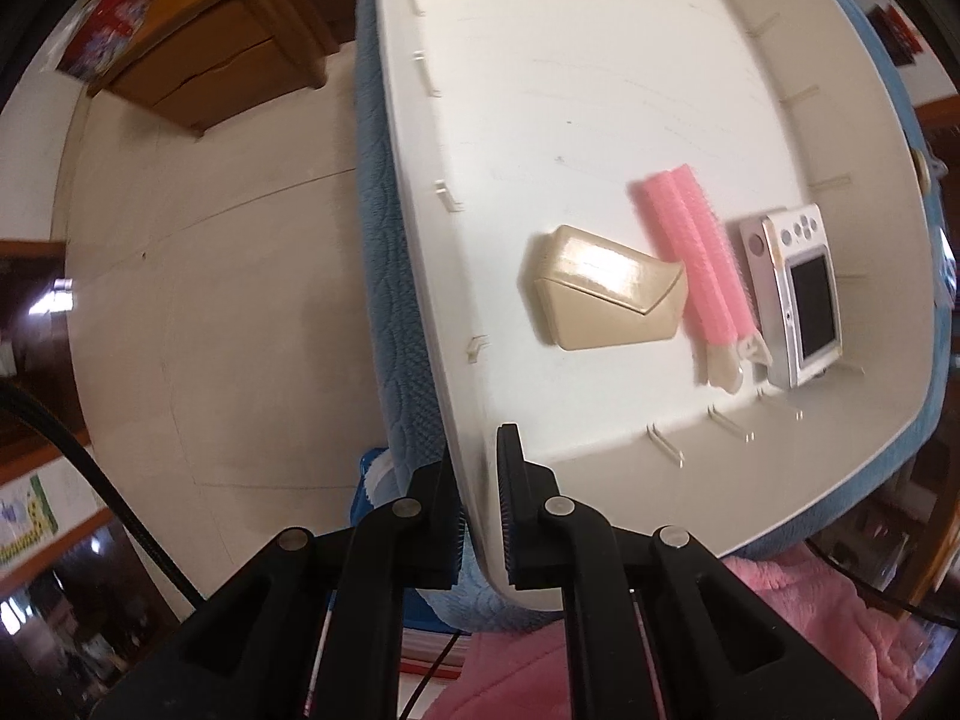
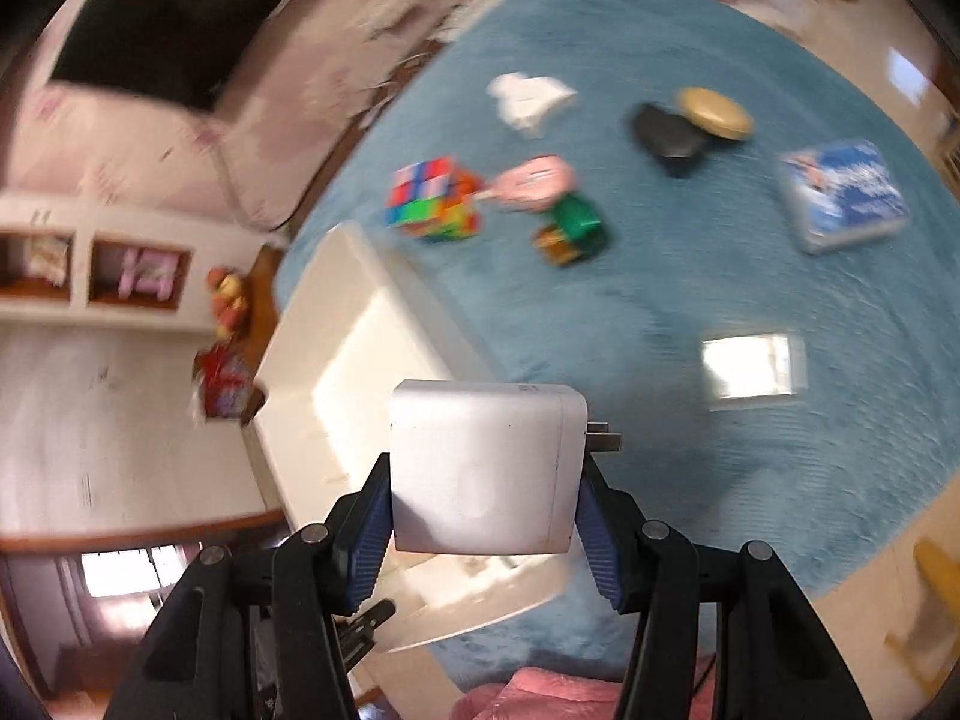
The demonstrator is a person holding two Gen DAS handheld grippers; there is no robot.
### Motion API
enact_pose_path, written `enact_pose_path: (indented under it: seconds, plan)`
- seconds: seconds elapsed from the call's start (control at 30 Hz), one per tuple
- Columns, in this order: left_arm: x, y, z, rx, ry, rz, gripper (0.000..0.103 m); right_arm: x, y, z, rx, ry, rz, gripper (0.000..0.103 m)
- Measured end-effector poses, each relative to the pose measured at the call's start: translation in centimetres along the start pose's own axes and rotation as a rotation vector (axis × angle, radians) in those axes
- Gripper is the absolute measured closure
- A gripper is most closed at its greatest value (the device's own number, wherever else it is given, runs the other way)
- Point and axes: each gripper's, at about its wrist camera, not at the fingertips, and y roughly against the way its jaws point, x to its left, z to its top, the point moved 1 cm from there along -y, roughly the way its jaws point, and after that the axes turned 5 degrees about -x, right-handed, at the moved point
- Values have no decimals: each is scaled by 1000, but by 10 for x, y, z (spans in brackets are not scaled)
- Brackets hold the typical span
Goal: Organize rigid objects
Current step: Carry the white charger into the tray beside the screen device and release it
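Meanwhile, near rim of white tray [image 1: 420, 276] is being pinched by left gripper [image 1: 480, 516]; white charger [image 2: 486, 468] is being clamped by right gripper [image 2: 483, 516].

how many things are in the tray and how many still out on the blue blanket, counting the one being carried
In the tray: 3 (beige case, pink brush, camera)
On the blanket: 8
Carried by the right gripper: 1 (white charger)
Total: 12
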Motion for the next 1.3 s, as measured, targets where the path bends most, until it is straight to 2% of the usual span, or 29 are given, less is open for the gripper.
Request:
enact_pose_path:
  seconds: [0.27,0.43,0.57,0.67,0.87,1.1,1.3]
  plan:
    - [0,4,-5,-15,-61,-16,93,49,-29,-39,68,233,-22,47]
    - [-5,4,-9,-32,-116,7,91,60,-48,-65,126,307,-66,47]
    - [-8,8,-12,-44,-147,17,89,66,-66,-83,150,381,-154,49]
    - [-7,10,-14,-45,-140,13,88,70,-74,-91,164,404,-131,51]
    - [-8,12,-16,-44,-128,5,88,79,-62,-90,93,468,-136,51]
    - [1,9,-8,-18,-77,7,88,69,-40,-80,22,504,-191,50]
    - [10,5,-6,-6,-4,-1,88,45,-19,-61,-11,461,-235,35]
